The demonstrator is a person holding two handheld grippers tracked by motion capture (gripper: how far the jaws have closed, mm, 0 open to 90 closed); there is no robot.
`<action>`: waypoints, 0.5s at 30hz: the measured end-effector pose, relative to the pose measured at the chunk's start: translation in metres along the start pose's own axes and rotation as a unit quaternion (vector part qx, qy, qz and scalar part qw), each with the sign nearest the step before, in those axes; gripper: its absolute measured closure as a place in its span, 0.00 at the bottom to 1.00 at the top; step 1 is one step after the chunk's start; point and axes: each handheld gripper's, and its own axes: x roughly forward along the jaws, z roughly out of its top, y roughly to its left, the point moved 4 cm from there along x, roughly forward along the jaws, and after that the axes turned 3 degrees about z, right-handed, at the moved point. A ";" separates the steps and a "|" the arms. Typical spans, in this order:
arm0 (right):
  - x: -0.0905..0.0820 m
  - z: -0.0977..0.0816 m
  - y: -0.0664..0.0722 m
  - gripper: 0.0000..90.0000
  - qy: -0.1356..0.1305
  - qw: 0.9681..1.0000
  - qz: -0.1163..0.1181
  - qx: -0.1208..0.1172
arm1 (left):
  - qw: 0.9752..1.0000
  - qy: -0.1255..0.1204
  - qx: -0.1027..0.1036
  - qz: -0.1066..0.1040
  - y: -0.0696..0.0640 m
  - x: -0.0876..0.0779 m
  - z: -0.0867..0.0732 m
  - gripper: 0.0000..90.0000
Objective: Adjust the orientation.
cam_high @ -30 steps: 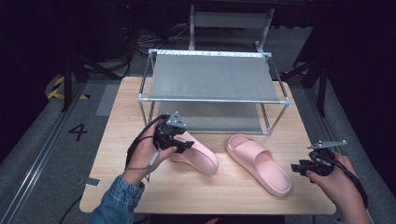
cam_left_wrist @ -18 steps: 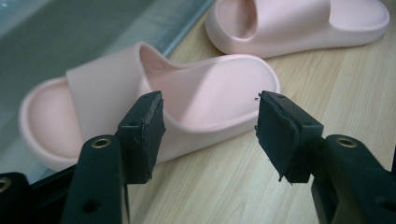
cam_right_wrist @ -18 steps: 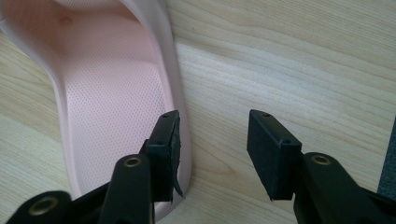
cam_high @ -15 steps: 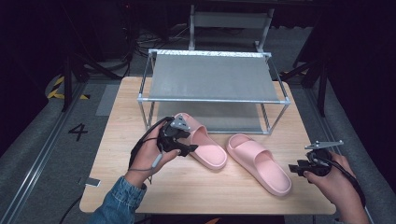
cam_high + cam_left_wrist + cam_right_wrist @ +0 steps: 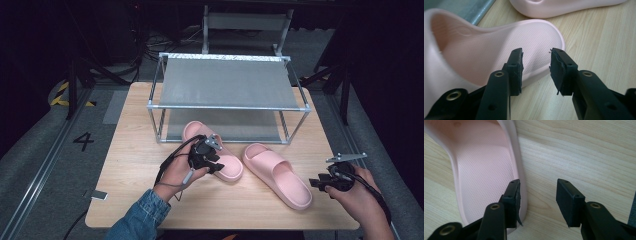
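light wooden table (image 5: pixel 130 200) and grey two-tier metal rack (image 5: pixel 227 87) are seen at frame centre | two pink foam slippers: left slipper (image 5: pixel 220 160) toe at rack's lower shelf, right slipper (image 5: pixel 280 175) lower right, neither judged shelved | left gripper (image 5: pixel 535 66) jaws parted, empty, over left slipper's heel | right gripper (image 5: pixel 537 200) jaws wide, empty, beside right slipper's heel

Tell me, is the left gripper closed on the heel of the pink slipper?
No: in the left gripper view the left gripper has its jaws apart, with the slipper heel visible through the gap, unpinched.
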 end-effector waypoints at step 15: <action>0.002 0.002 0.001 0.62 0.005 1.000 0.001 -0.005 | 0.997 0.042 -0.053 0.027 0.018 -0.004 -0.017 0.71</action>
